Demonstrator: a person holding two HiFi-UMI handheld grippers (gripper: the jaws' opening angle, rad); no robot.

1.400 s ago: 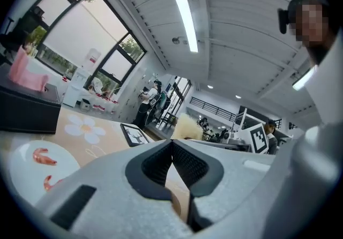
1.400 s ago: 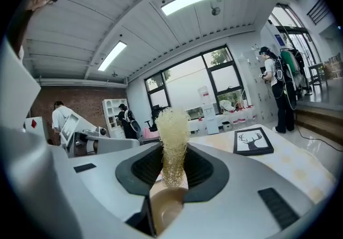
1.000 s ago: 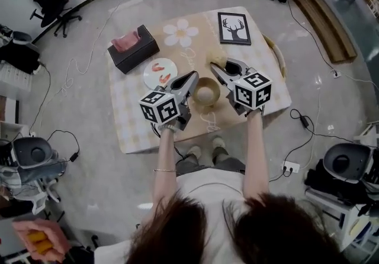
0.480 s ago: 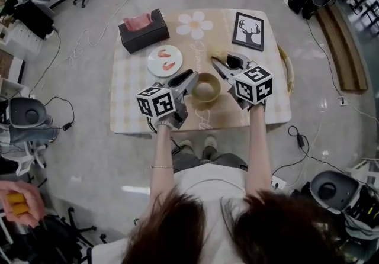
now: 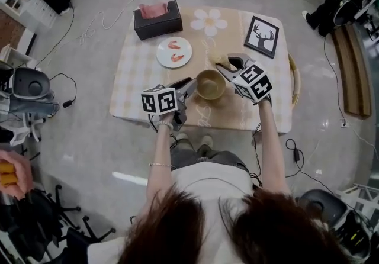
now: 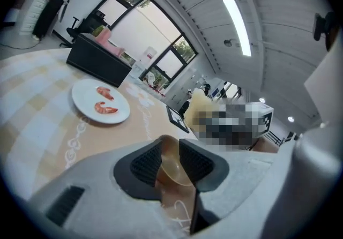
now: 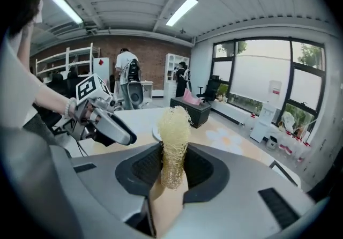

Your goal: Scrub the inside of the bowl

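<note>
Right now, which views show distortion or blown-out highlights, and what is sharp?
Left gripper view: fisheye, dark corners, windows blown out, bowl between the jaws slightly soft. Right gripper view: fisheye, bright windows, loofah scrubber sharp. Head view: evenly lit, table edges bowed.

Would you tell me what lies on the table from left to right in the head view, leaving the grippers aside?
tissue box → plate of shrimp → bowl → framed deer picture
</note>
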